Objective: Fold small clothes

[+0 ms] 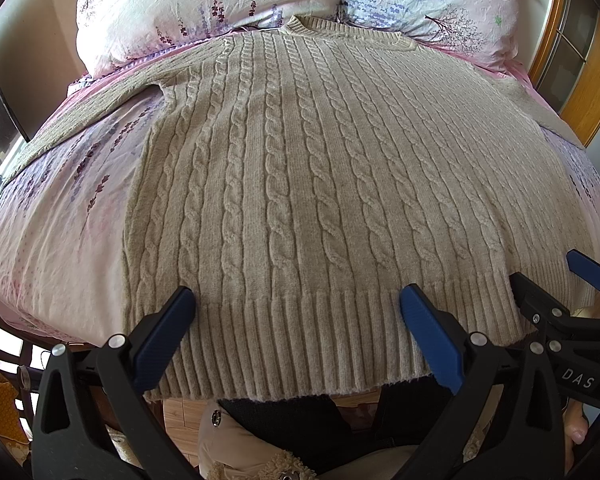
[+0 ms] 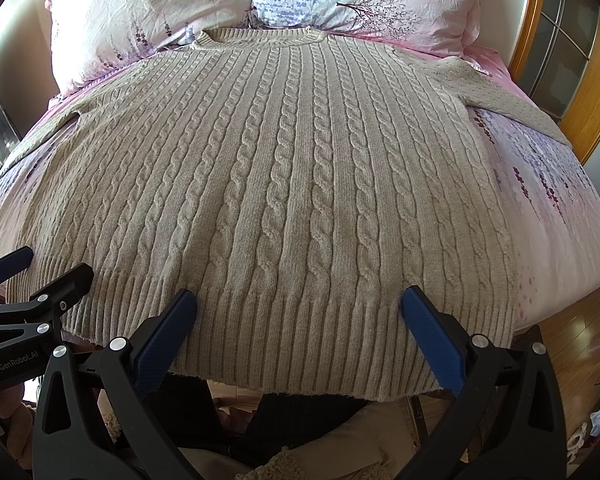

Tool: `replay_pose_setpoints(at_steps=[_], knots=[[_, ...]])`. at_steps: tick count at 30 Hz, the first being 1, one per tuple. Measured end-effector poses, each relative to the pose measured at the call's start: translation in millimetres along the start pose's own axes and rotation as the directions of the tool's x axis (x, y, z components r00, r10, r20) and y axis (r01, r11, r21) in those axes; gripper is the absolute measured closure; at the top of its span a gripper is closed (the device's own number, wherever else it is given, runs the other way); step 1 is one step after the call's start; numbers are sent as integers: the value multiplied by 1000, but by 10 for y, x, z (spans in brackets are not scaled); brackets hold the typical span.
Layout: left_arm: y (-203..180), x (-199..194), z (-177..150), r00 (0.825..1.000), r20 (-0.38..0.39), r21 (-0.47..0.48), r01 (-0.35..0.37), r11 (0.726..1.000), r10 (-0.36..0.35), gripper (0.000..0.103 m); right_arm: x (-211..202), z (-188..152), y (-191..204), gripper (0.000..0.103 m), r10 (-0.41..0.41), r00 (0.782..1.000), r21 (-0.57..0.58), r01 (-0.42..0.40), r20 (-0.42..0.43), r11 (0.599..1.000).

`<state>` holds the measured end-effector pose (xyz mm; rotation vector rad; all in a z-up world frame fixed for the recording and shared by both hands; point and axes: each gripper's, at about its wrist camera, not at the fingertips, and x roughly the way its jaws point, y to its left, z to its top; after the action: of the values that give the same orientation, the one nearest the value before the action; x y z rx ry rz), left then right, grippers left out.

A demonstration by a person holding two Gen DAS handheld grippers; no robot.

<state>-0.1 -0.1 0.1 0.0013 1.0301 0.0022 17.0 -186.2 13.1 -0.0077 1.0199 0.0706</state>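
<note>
Here is the beige cable-knit sweater (image 1: 300,184), spread flat and front-up across the bed (image 1: 60,216), filling the middle of both wrist views, its round collar (image 2: 256,38) at the top centre of the frame, just touching the 2 floral pillows (image 1: 204,4) along the upper edge. The ribbed hem (image 1: 296,340) runs across the lower part of the frame and hangs a little past the near edge of the bed. In the left wrist view the left sleeve (image 1: 84,116) stretches out toward the upper left of the frame over the pink flowered sheet; in the right wrist view the right sleeve (image 2: 512,96) angles off toward the upper right, toward the wooden door frame (image 2: 528,36). Now the left gripper (image 1: 298,312): its 2 blue-padded fingers stand wide apart at the bottom of its own frame, tips over the hem band, nothing pinched between them. The right gripper (image 2: 298,312) shows the same in its own view, jaws spread wide, both pads over the ribbing at the lower centre, holding nothing. Each tool peeks into the other's picture: the right gripper sits at the lower right edge of the left view, and the left one appears at the lower left edge of the right view, by the hem's corner. Whether the fingertips actually touch the knit, I cannot tell.
</note>
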Motion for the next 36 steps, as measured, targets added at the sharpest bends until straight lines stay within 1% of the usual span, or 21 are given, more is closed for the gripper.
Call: replay_pose_setpoints(at_steps=[16, 19, 22, 24, 26, 29, 30, 32, 33, 34, 36], knots=[[15, 6, 4, 1000, -5, 8, 2, 1000, -2, 2, -10, 47, 22, 1, 11, 1000, -15, -11, -8, 1000], [9, 12, 25, 1000, -11, 15, 6, 1000, -6, 2, 9, 49, 2, 1, 31, 999, -37, -30, 11, 999], [33, 17, 39, 1000, -18, 25, 17, 1000, -17, 2, 21, 34, -46, 1, 73, 996, -74, -69, 50, 995], [26, 25, 71, 999, -23, 33, 27, 999, -26, 2, 27, 55, -64, 1, 94, 994, -95, -89, 53, 992], [52, 31, 117, 999, -24, 33, 47, 998, -46, 2, 23, 112, -124, 1, 125, 991, -86, -120, 49, 989], [139, 24, 254, 996, 8, 17, 89, 996, -89, 2, 29, 320, -377, 1, 160, 985, 0, -160, 59, 987], [174, 23, 309, 996, 21, 10, 91, 996, -91, 2, 39, 420, -510, 1, 167, 984, 41, -170, 67, 985], [249, 11, 448, 995, 65, 0, 73, 997, -73, 2, 55, 627, -845, 1, 176, 980, 143, -188, 91, 972], [278, 9, 527, 994, 88, -1, 64, 998, -64, 2, 64, 715, -1018, 1, 183, 977, 196, -202, 109, 960], [304, 7, 606, 992, 114, -1, 58, 998, -58, 2, 80, 810, -1219, 4, 188, 974, 258, -216, 130, 942], [354, 22, 761, 987, 144, 3, 70, 998, -70, 2, 156, 994, -1598, 11, 178, 972, 364, -223, 153, 905]])
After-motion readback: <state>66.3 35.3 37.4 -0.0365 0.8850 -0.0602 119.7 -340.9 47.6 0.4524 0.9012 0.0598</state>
